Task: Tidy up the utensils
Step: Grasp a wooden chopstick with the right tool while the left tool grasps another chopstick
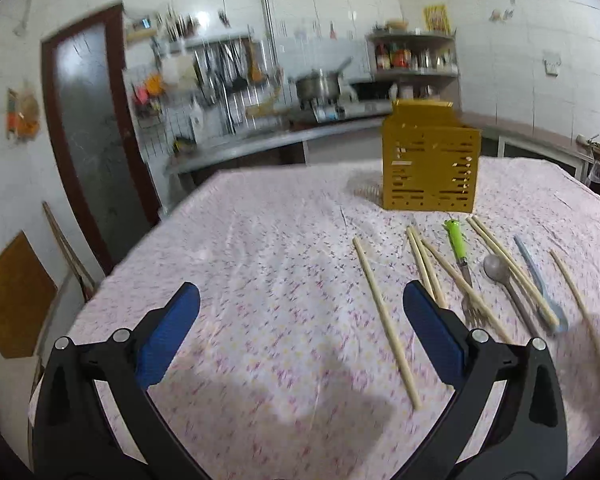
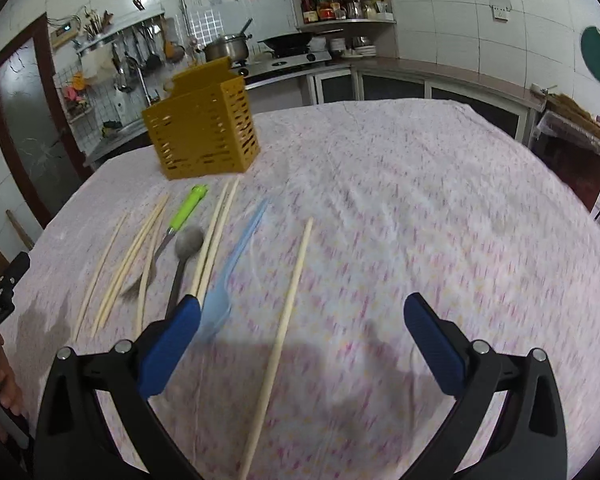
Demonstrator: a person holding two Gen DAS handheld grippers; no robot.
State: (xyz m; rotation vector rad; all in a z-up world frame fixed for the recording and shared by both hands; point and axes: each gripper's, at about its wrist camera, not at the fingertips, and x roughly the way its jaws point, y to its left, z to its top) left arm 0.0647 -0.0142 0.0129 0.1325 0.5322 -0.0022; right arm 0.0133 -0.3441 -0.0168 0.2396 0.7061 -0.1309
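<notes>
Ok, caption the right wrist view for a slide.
Open right claw over a lone chopstick, yellow utensil basket beyond.

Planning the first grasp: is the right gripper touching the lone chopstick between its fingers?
Apart. The right wrist view shows the chopstick lying on the cloth midway between the open right gripper, bare cloth on both sides.

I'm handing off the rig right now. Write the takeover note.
Left gripper: open, empty, above the cloth.
Right gripper: open, empty, with the rightmost wooden chopstick lying between its fingers.
Yellow slotted plastic utensil holder: upright at the far side; nothing visibly inside.
Still loose on the floral tablecloth: chopsticks, green-handled fork, grey spoon, light-blue plastic fork.
Nothing sorted yet.
</notes>
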